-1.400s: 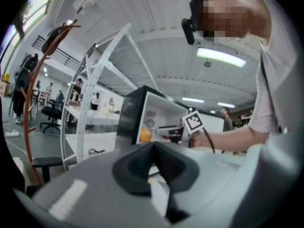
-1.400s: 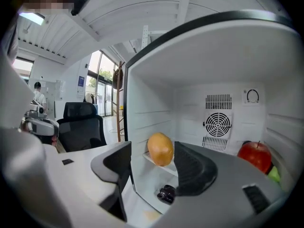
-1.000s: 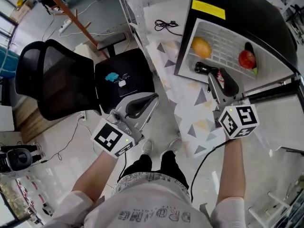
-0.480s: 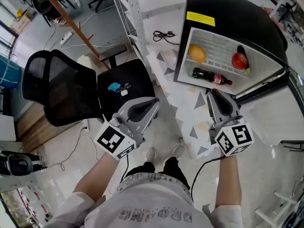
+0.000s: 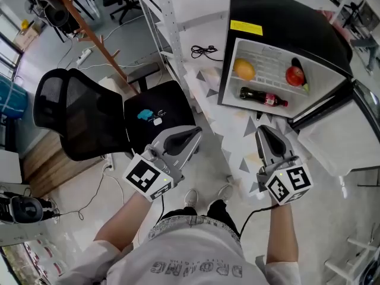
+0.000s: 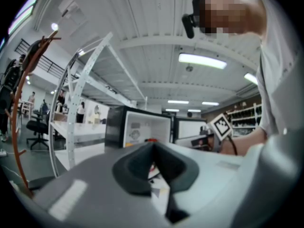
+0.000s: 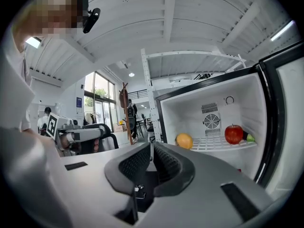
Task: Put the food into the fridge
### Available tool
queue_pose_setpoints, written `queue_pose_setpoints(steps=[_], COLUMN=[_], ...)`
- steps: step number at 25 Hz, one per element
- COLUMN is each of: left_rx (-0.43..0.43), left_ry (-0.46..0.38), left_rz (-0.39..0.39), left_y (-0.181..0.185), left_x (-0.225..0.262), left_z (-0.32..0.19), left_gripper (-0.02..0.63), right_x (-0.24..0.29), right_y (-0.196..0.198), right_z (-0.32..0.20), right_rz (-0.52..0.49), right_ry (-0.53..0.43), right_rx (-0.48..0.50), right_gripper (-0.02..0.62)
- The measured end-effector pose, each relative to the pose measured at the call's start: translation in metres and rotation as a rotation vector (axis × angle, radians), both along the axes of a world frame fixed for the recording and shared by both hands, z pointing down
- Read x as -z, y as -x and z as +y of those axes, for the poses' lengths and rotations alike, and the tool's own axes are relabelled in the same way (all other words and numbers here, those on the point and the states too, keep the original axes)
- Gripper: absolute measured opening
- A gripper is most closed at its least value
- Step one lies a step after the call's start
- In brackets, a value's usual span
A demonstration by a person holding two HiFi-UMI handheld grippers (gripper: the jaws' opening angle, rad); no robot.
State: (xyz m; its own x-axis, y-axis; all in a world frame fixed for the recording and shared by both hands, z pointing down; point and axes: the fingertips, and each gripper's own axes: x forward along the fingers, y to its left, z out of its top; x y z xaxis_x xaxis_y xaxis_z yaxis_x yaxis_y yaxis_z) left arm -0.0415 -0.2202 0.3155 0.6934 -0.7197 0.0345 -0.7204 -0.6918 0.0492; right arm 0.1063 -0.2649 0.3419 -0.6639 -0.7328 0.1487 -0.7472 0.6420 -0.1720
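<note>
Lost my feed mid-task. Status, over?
Left gripper shut, empty. Right gripper fingers closing, nothing between. Orange, apple, cola bottle inside open fridge. Nothing in the way.

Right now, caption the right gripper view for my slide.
Right gripper, empty jaws closing, faces the open fridge holding an orange and an apple.

Black mesh office chair [image 5: 77,114] left, small blue item [image 5: 143,114] on seat. Metal shelf rack [image 5: 160,22] far centre; black cable [image 5: 205,51] on floor right of it. Triangle-patterned mat [image 5: 237,138] centre.
</note>
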Motion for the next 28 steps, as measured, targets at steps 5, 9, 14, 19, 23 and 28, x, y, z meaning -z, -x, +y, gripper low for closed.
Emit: queue_pose_setpoints(steps=[5,9,14,19,23,28], left_rx=[-0.011,-0.019,-0.026,-0.029,-0.034,-0.037], left_ry=[-0.003,-0.004,-0.011,-0.015,-0.019,-0.024], left_rz=[-0.003,-0.005,-0.005,-0.009,-0.011,-0.013], left_y=[-0.001,-0.002,-0.002,-0.004,-0.006,-0.008], left_x=[0.001,0.001,0.002,0.005,0.007,0.008], left_z=[0.008,0.013,0.018,0.021,0.022,0.023], left_gripper=[0.008,0.008,0.008,0.008,0.008,0.008], right_x=[-0.004,-0.009,-0.008,-0.002,-0.001,0.0], right_y=[-0.003,-0.003,-0.003,-0.004,-0.006,-0.007], right_z=[0.015,0.024,0.032,0.036,0.038,0.041], right_rz=[-0.024,-0.035,-0.049,-0.057,-0.057,-0.055], right_ry=[0.026,0.046,0.05,0.046,0.049,0.047], right_rx=[-0.013,-0.017,-0.021,-0.021,-0.026,-0.023], right_gripper=[0.013,0.005,0.003,0.003,0.003,0.003])
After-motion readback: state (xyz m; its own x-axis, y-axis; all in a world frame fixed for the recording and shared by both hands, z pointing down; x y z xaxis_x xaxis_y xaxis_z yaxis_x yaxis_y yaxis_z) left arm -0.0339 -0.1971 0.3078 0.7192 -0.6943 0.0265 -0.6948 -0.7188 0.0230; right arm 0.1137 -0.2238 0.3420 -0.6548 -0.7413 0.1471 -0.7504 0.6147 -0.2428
